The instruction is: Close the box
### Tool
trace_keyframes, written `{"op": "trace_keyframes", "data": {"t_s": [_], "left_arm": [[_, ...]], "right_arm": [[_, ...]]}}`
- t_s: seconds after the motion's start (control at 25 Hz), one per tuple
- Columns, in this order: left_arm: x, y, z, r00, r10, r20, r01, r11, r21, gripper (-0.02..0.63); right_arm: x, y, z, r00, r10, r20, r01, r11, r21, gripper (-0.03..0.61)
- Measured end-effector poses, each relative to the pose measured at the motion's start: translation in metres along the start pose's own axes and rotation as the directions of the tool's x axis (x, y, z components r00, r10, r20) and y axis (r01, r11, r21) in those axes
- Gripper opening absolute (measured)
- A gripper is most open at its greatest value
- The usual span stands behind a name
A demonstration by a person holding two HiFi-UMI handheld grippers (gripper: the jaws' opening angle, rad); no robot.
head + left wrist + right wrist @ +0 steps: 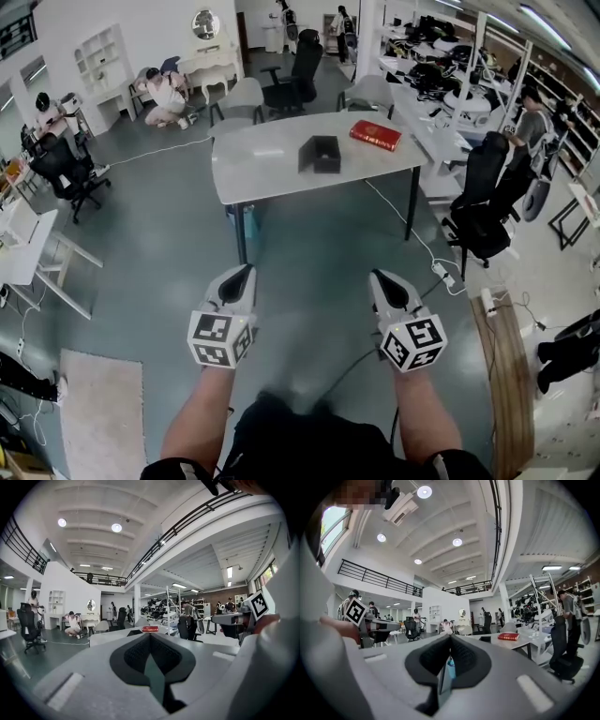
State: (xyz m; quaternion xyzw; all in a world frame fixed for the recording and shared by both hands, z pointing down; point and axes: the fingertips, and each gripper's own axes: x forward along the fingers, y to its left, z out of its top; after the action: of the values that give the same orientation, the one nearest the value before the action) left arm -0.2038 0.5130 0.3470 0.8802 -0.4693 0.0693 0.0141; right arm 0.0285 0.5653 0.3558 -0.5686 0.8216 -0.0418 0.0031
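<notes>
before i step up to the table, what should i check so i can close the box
1. Left gripper shut, nothing between its jaws: ok.
2. Right gripper shut, nothing between its jaws: ok.
3. Black box stands on the grey table, top looks open: ok.
4. Box within reach: not ok, the table stands well ahead across the floor.
5. Red flat item, lying apart from the box, is its lid: cannot tell.
6. White cable lies right of the straight path: ok.

box (321, 154): inside too small to tell | red item (375, 134): print unreadable
</notes>
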Motion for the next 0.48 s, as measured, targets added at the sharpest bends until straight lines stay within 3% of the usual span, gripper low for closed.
{"op": "trace_keyframes", "data": {"t_s": [0.24, 0.48], "left_arm": [[0.01, -0.023, -0.005, 1.0, -0.009, -0.012, 0.009, 1.0, -0.004, 0.009], [0.046, -0.019, -0.011, 1.0, -0.015, -0.012, 0.015, 1.0, -0.016, 0.009]], "right_arm": [[-0.014, -0.024, -0.009, 1.0, -0.014, -0.012, 0.014, 0.999, 0.034, 0.002], [0.008, -0.041, -0.018, 0.999, 0.003, -0.042, -0.002, 1.0, 0.031, 0.002]]}}
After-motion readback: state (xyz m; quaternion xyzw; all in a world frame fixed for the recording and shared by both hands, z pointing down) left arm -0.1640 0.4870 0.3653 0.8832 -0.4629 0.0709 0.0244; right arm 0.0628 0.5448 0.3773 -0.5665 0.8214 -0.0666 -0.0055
